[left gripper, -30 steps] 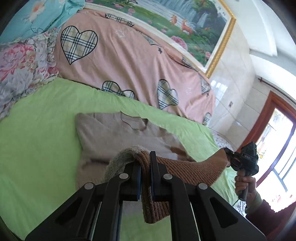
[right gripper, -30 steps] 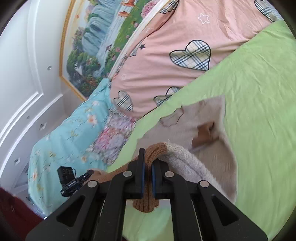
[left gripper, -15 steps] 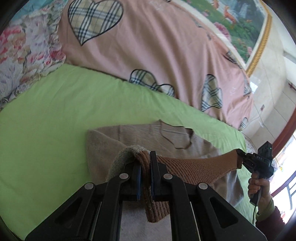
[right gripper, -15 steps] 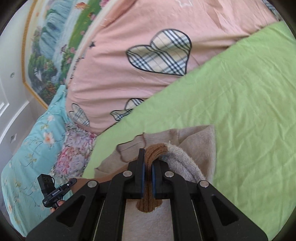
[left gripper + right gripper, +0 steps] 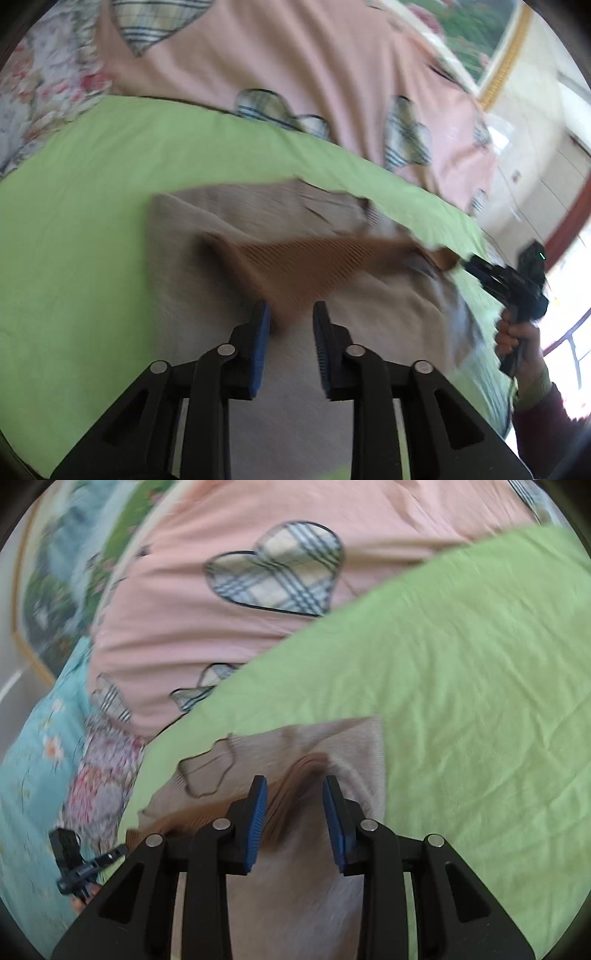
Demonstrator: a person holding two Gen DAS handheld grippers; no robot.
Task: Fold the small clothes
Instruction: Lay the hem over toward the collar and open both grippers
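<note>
A beige knit sweater (image 5: 207, 258) lies flat on the green sheet (image 5: 74, 221), neck towards the pink quilt. Its brown ribbed hem (image 5: 314, 266) is folded up over the body. My left gripper (image 5: 290, 317) hovers low over the fold; its jaws are opening, and the hem's left corner hangs loose between them. The right gripper (image 5: 469, 264), in a person's hand, sits at the hem's other corner. In the right wrist view my right gripper (image 5: 294, 794) is also opening, with the hem (image 5: 295, 786) slack between the blue pads (image 5: 258, 805). The left gripper (image 5: 120, 849) shows at lower left.
A pink quilt with plaid hearts (image 5: 295, 66) is heaped behind the sweater. Floral pillows (image 5: 37, 74) and a light blue flowered cover (image 5: 37, 738) lie at the left end. A framed landscape painting (image 5: 472, 29) hangs on the wall. Green sheet (image 5: 480, 664) stretches to the right.
Both grippers carried the brown hem forward over the sweater towards its neck and sank lower. Both sets of jaws, shut on the hem before, now stand apart and the hem has slipped loose.
</note>
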